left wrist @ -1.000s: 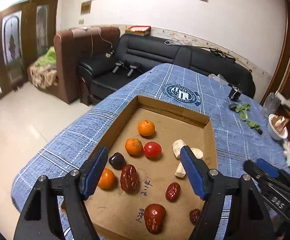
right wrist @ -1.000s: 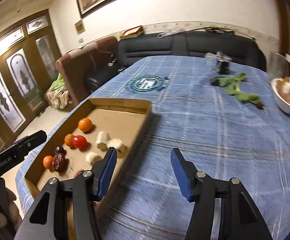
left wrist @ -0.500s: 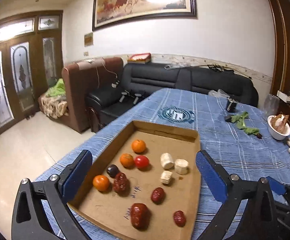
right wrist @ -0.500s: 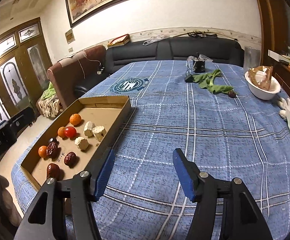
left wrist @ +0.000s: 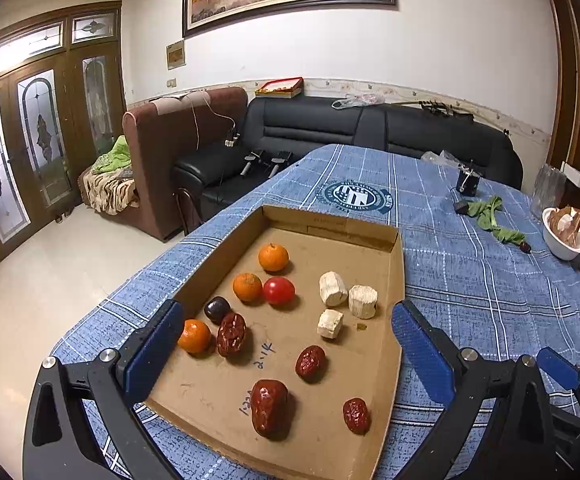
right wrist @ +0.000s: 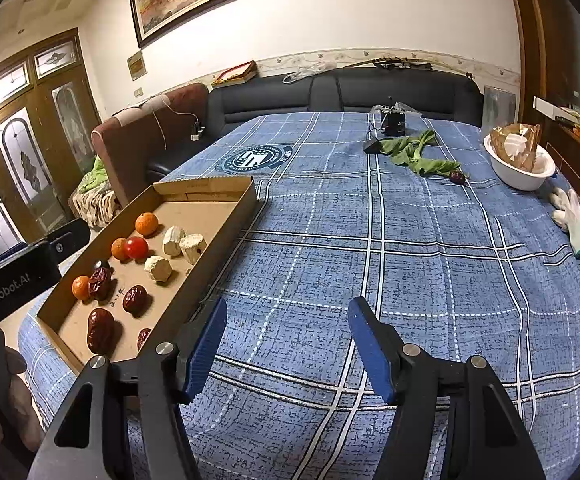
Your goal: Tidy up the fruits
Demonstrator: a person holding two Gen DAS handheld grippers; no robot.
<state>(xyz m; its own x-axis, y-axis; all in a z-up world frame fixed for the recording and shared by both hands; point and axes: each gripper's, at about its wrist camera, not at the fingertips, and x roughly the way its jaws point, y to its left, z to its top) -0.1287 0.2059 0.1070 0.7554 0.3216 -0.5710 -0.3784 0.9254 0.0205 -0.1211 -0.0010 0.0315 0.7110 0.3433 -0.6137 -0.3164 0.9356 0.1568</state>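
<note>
Left wrist view: I hold the left gripper (left wrist: 284,354) above the near end of the cardboard tray (left wrist: 398,280), jaws spread wide with nothing between them. That spread frames most of the tray in the lower centre of the frame, which suits surveying the contents more than committing to one piece. The fruit sits in loose groups. Three oranges (left wrist: 273,257) run along the tray's left side, with a cherry tomato (left wrist: 278,290) touching the middle one. A dark plum (left wrist: 217,307) and a wrinkled red date (left wrist: 231,334) lie just beside the nearest orange. Three pale chunks (left wrist: 333,289) cluster right of centre. Three more dates (left wrist: 269,402) are scattered across the near part, well apart from one another. By kind, the pale chunks are together; the dates are not.

Right wrist view: I hold the right gripper (right wrist: 288,346) at lower centre over bare blue plaid cloth (right wrist: 409,260), jaws apart and empty, just right of the tray wall. This position keeps it clear of the left gripper's working space. The tray occupies the left of the frame. One stray dark red fruit (right wrist: 457,177) lies on the cloth at upper right, touching a green rag (right wrist: 413,154) near a white bowl (right wrist: 519,170). I judge this fruit to be outstanding, since it lies outside the tray.
</note>
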